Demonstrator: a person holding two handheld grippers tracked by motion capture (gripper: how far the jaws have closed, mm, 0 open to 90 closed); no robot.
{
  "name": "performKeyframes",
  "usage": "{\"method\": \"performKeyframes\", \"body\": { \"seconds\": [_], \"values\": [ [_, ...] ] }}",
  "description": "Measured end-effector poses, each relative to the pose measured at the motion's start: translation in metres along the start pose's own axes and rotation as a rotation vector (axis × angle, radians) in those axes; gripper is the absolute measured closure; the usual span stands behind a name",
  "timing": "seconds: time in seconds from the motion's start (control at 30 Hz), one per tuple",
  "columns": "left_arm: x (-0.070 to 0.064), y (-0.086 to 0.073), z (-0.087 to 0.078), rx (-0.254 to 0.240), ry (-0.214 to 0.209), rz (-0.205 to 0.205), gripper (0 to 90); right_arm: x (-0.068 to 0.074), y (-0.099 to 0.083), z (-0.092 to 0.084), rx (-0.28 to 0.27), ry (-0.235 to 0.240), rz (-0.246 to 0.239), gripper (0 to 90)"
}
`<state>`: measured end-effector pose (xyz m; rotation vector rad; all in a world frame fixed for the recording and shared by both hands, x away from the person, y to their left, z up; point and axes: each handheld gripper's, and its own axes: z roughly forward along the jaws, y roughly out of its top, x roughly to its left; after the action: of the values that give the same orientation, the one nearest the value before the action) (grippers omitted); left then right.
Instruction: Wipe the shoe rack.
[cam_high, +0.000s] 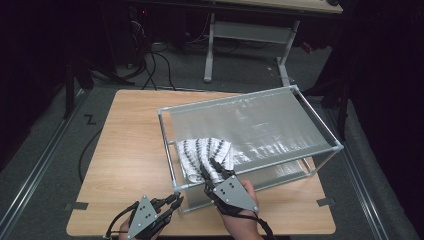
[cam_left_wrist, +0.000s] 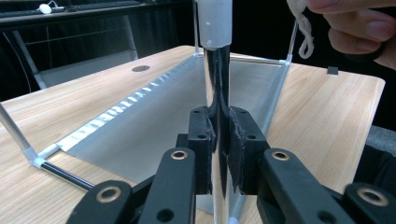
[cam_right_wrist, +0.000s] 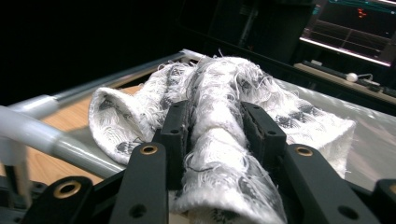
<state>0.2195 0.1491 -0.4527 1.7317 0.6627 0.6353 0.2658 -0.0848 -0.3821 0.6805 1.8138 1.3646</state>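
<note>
A white towel with a dark pattern (cam_high: 205, 150) lies bunched on the grey top sheet of a metal-tube rack (cam_high: 227, 100), near its front left corner. My right gripper (cam_high: 211, 167) reaches over the rack's front rail and is shut on a raised fold of the towel (cam_right_wrist: 224, 84), which fills the gap between the jaws of that gripper (cam_right_wrist: 215, 126). My left gripper (cam_high: 176, 200) sits low at the rack's front left corner. There that gripper (cam_left_wrist: 218, 128) is shut on the shiny upright post (cam_left_wrist: 215, 70) of the frame.
The rack stands on a wooden table (cam_high: 130, 150) with bare wood to its left and along the front edge. Small tape marks (cam_high: 325, 202) sit near the front corners. Another desk (cam_high: 250, 30) and floor cables (cam_high: 155, 65) lie beyond. A hand (cam_left_wrist: 355, 23) shows in the left gripper view.
</note>
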Motion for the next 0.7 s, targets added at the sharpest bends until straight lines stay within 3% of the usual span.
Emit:
{"method": "performKeyframes", "body": {
  "seconds": [0.1, 0.3, 0.33, 0.37, 0.4, 0.47, 0.57, 0.7],
  "values": [
    [0.000, 0.000, 0.000, 0.001, 0.000, 0.003, 80.2, -0.007, -0.002, -0.002, 0.002, -0.008, 0.009, 64.5],
    [0.001, 0.000, -0.001, 0.002, -0.003, 0.002, 80.2, -0.032, -0.010, -0.011, 0.013, -0.047, 0.040, 64.0],
    [0.001, 0.000, -0.001, 0.001, 0.000, 0.002, 80.1, -0.042, -0.013, -0.015, 0.015, -0.063, 0.051, 63.7],
    [0.002, 0.000, -0.002, 0.001, 0.002, 0.003, 80.1, -0.042, -0.013, -0.015, 0.015, -0.063, 0.051, 63.7],
    [0.003, -0.001, -0.004, 0.005, 0.009, 0.010, 80.1, -0.054, -0.016, -0.019, 0.023, -0.088, 0.058, 63.6],
    [0.005, -0.001, -0.005, 0.006, 0.014, 0.008, 80.0, -0.058, -0.018, -0.021, 0.022, -0.097, 0.060, 63.5],
    [0.009, -0.003, -0.009, 0.000, 0.030, 0.000, 80.1, -0.079, -0.025, -0.030, 0.026, -0.143, 0.081, 63.3],
    [0.014, -0.006, -0.014, -0.001, 0.058, -0.002, 80.0, -0.094, -0.030, -0.037, 0.034, -0.183, 0.086, 63.2]
  ]
}}
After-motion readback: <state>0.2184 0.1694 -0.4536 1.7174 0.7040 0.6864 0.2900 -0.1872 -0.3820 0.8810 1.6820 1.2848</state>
